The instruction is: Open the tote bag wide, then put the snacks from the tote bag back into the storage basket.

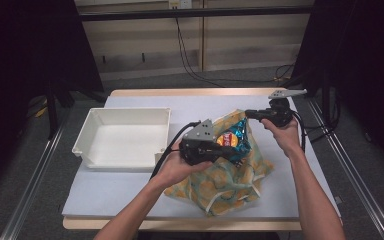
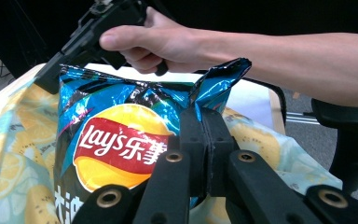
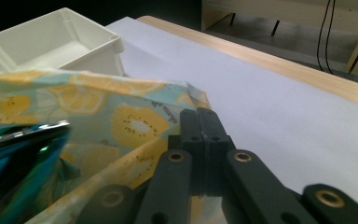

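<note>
Left gripper (image 2: 204, 140) has its jaws pressed together on the chip bag (image 2: 121, 144), pinching the crinkled foil below its top edge; the bag stands upright inside the open lemon-print fabric bag (image 1: 225, 182) on the table (image 1: 120, 187); right gripper (image 3: 204, 135) has its jaws together too, at the fabric bag's far rim, whether pinching cloth I cannot tell; white bin (image 1: 125, 135) sits off to the left, apart.
</note>
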### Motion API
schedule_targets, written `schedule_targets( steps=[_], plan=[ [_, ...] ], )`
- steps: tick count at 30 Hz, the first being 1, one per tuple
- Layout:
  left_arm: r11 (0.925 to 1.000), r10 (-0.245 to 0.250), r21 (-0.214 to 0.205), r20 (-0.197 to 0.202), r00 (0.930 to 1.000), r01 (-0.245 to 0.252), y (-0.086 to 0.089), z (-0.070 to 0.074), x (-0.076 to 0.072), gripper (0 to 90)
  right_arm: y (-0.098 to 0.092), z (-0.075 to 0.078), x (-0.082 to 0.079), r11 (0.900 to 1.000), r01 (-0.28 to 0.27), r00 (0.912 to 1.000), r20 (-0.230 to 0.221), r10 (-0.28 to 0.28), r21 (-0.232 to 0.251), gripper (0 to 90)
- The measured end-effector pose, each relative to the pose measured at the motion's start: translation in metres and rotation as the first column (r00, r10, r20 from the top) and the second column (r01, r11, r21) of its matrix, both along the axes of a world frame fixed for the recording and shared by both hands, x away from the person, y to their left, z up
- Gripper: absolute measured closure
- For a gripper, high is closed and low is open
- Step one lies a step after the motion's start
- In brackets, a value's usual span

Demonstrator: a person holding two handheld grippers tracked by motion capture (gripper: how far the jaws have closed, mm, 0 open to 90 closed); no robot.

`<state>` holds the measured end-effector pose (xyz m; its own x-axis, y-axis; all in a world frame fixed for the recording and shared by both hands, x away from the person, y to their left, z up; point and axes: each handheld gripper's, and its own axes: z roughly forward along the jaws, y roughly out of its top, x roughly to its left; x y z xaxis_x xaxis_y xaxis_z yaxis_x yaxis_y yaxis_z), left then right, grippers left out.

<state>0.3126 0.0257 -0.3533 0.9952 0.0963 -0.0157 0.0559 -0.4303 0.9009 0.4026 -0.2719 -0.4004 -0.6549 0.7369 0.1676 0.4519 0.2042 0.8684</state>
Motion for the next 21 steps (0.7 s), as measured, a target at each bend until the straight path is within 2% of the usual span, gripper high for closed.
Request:
schedule_targets(
  steps=[5,11,14,18,21],
  plan=[
    [1.0,0.007,-0.003,-0.002,1.0,-0.008,-0.001,0.002,0.003,88.8,-0.001,0.009,-0.012,0.9999,-0.011,0.9996,0.026,0.011,0.001,75.0],
    [0.9996,0.014,-0.023,-0.008,0.9999,-0.014,-0.002,0.005,0.006,88.9,-0.006,0.012,-0.024,1.0,0.005,0.9991,0.043,-0.005,0.007,64.2],
    [0.9995,0.02,-0.023,-0.005,0.9998,-0.02,-0.002,0.008,0.007,88.9,-0.007,0.014,-0.028,0.9999,0.015,0.9988,0.046,-0.015,-0.005,58.6],
    [0.9993,0.022,-0.032,-0.007,0.9997,-0.022,-0.001,0.01,0.008,88.9,-0.01,0.018,-0.035,0.9993,0.028,0.9975,0.064,-0.029,0.024,54.1],
    [0.9991,0.026,-0.033,-0.006,0.9996,-0.026,-0.002,0.011,0.009,89.0,-0.012,0.019,-0.04,0.9991,0.035,0.9971,0.067,-0.037,0.024,50.9]
  ],
)
